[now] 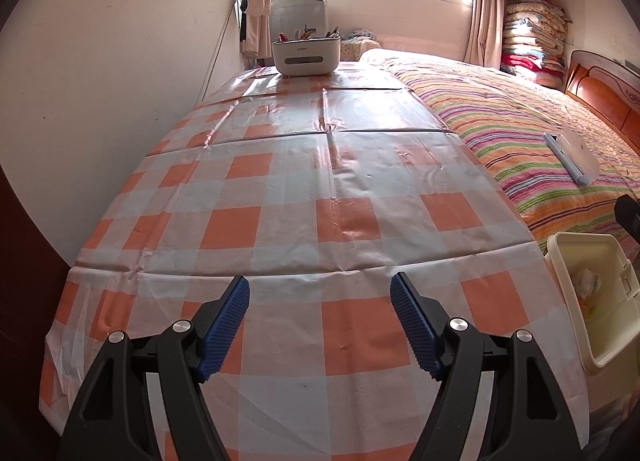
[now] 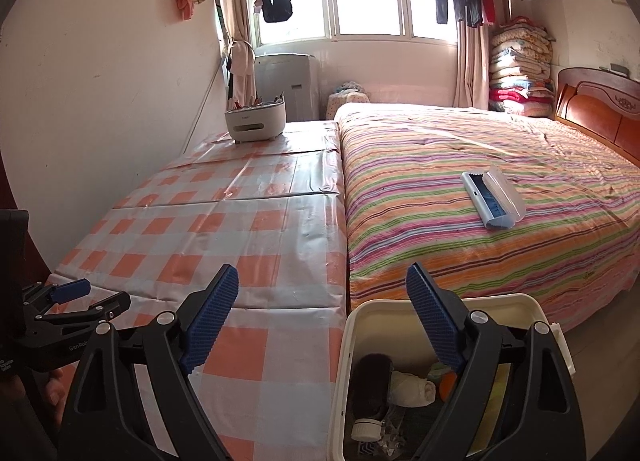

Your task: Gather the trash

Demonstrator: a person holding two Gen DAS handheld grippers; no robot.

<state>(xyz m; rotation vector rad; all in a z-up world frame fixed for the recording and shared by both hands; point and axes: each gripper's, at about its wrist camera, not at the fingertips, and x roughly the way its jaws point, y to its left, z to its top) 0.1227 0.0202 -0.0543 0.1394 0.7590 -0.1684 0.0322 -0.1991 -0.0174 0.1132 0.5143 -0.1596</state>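
right hand-held gripper [image 2: 322,281] agape above trash bin [image 2: 440,311] — wrappers [image 2: 412,387] inside

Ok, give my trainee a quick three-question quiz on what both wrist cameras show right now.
1. True or false: the right gripper is holding a piece of trash.
2. Where does the trash bin stand: A) on the checked table, B) at the bed's foot beside the table, C) under the window?
3. What lies on the striped bedspread?

Key:
1. False; its jaws are open and empty, as are the left gripper's.
2. B; trash already lies inside.
3. A blue-and-white lint brush.
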